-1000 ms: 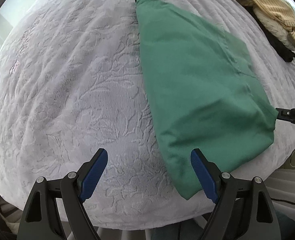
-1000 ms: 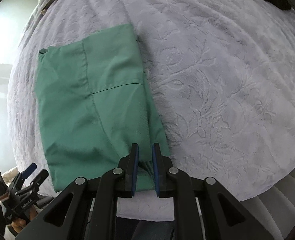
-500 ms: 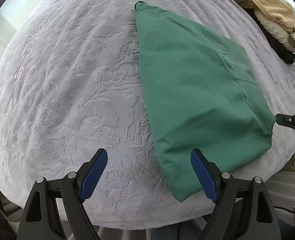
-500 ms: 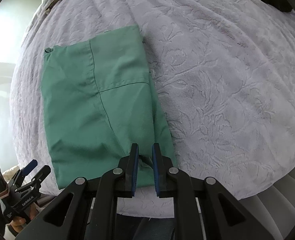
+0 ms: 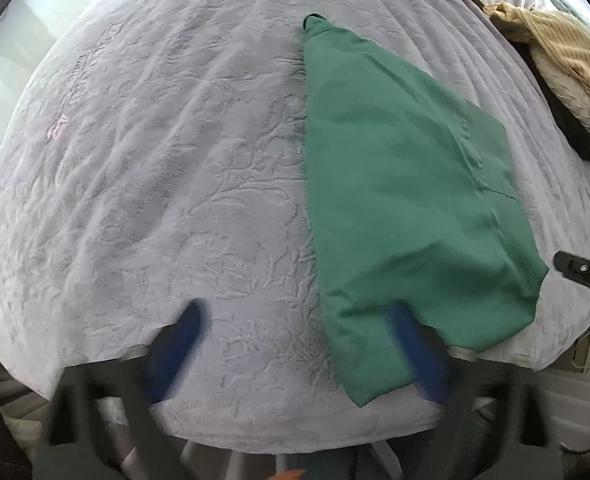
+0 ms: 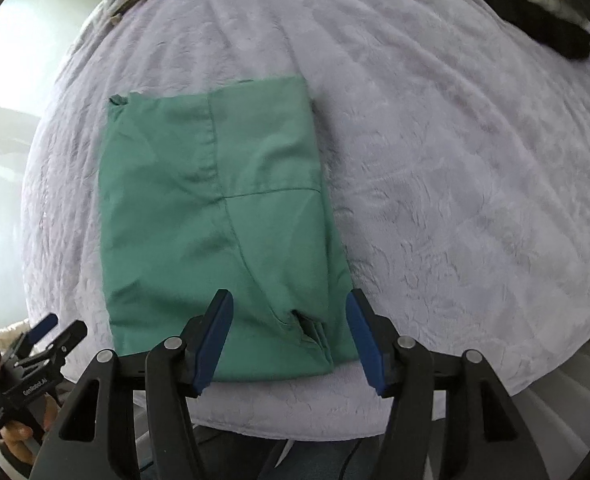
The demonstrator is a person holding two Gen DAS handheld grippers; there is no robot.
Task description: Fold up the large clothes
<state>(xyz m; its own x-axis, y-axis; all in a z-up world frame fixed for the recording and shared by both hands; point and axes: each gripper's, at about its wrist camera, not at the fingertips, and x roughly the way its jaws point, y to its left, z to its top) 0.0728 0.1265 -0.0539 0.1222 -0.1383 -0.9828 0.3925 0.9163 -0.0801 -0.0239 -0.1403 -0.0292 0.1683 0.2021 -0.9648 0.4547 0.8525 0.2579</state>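
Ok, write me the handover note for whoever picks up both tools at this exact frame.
Left tool: open, blurred, low over the near edge of the bed; one finger overlaps the garment's near corner.
Right tool: open, holding nothing, straddling the bunched near corner.
The green garment lies flat in a folded rectangle on the white bedspread. A pile of other clothes sits at the far right corner.
Done: the folds so far, cloth released.
Left: probably one more fold, or set it aside and take the next piece.
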